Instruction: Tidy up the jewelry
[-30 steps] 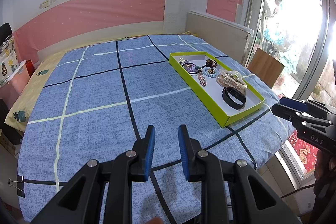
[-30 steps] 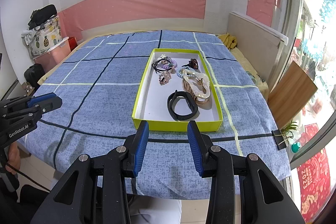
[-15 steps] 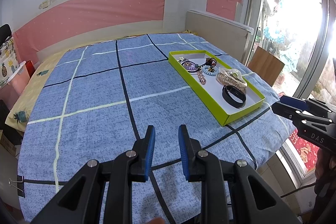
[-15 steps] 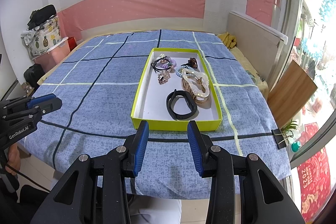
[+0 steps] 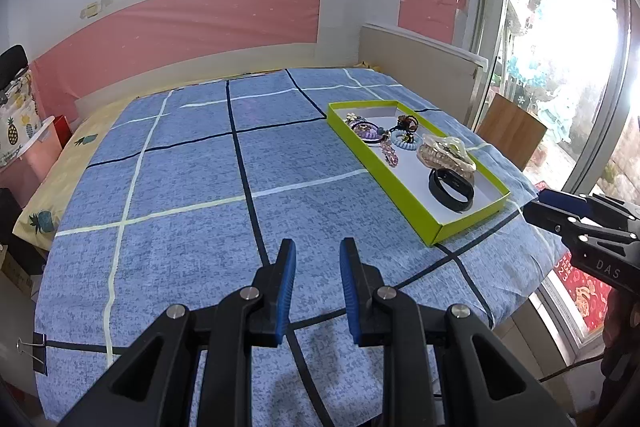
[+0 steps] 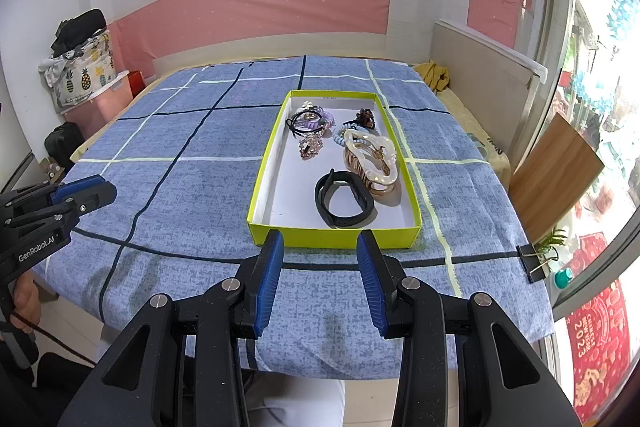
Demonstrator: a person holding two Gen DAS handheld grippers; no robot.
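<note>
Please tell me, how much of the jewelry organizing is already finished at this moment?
It looks barely started. All pieces, such as the black band, the large hair claw and the purple hair tie, lie jumbled in the green tray; none is sorted out on the blue bedspread. Nothing is in hand: the left hand-held gripper and right hand-held gripper are both open and empty, short of the tray. All sorting remains.

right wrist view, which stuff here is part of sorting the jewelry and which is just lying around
Part of the job:
yellow-green tray
black band
cream hair claw
purple hair tie
rhinestone piece
right gripper and left gripper, both open and empty

Just lying about:
binder clip
pineapple-print bag
wooden board
</note>
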